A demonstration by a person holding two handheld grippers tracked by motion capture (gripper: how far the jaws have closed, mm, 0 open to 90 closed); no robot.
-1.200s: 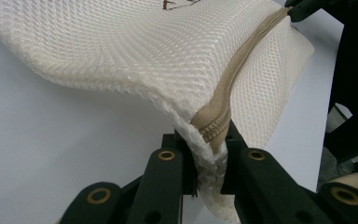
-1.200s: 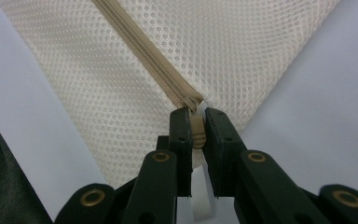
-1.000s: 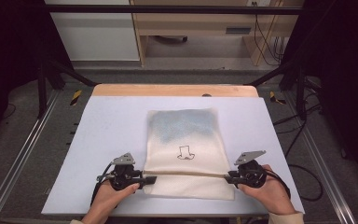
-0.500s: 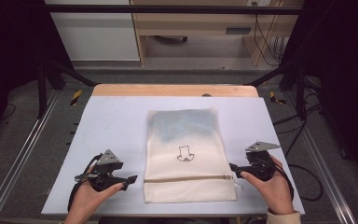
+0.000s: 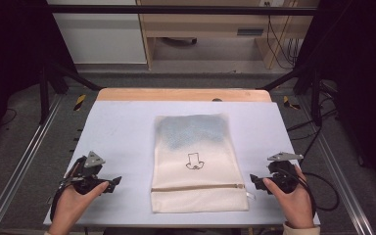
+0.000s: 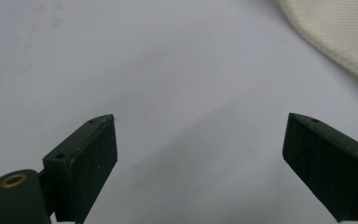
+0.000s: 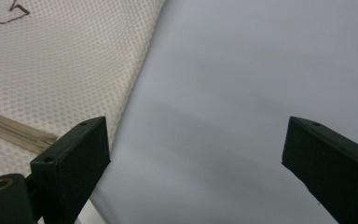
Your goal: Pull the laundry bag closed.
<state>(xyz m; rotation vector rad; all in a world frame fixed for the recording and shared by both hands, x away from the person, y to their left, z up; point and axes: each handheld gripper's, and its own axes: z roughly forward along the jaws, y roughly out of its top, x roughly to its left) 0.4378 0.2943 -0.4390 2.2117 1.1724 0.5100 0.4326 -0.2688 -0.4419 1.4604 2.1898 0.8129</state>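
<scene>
- A cream mesh bag [image 5: 197, 164] is laid flat on the pale counter [image 5: 122, 127], between the two claws and apart from both.
- The left claw [image 5: 113, 183] is held in the left hand [image 5: 73, 203] near the counter's near edge; its jaws are spread wide with nothing between them, and the bag's edge [image 6: 335, 32] is seen ahead and to its right.
- The right claw [image 5: 252, 180] is held in the right hand [image 5: 293, 200]; its jaws are likewise spread and empty, over bare counter.
- The bag's side edge and zipper [image 7: 16, 130] are seen just left of the right claw's left jaw.
- A small black drawing [image 5: 194, 161] is printed on the bag, beyond the zipper.
</scene>
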